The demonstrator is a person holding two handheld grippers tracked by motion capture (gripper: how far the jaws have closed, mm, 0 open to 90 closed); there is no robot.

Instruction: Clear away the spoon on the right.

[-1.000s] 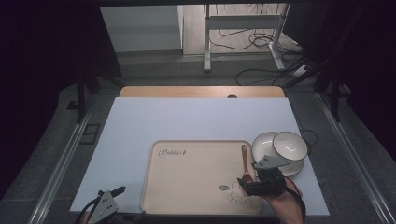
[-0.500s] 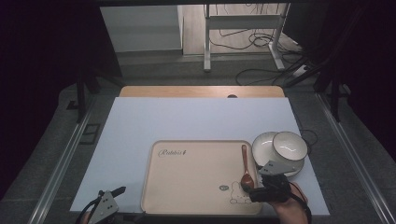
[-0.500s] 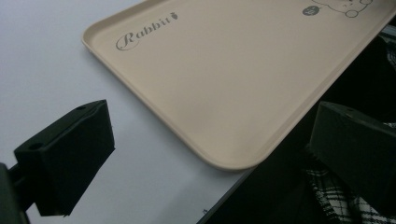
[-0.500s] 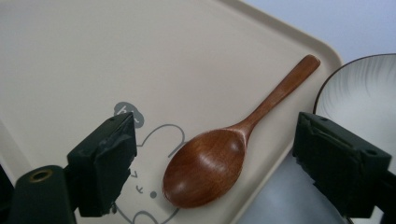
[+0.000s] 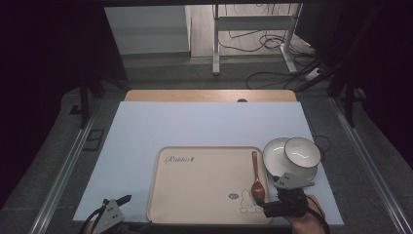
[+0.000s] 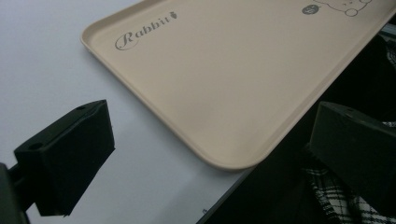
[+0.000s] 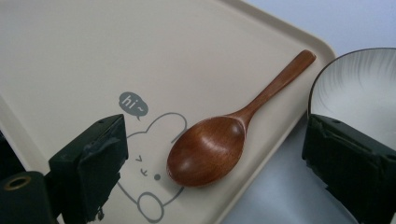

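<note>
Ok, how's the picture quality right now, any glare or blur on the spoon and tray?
Right gripper view: wooden spoon sharp, soft sheen in its bowl, no harsh glare; the near jaws look slightly soft. Left gripper view: tray evenly lit, lettering readable, jaws blurred. High view: table bright, surroundings very dark; white bowl shows small highlights.

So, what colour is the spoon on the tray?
Reddish-brown wood; the spoon shows best in the right gripper view.

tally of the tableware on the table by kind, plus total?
Wooden spoon: 1, lying on the tray
Beige tray: 1
White plate: 1, right of the tray
White bowl: 1, sitting on the plate
Total: 4
</note>
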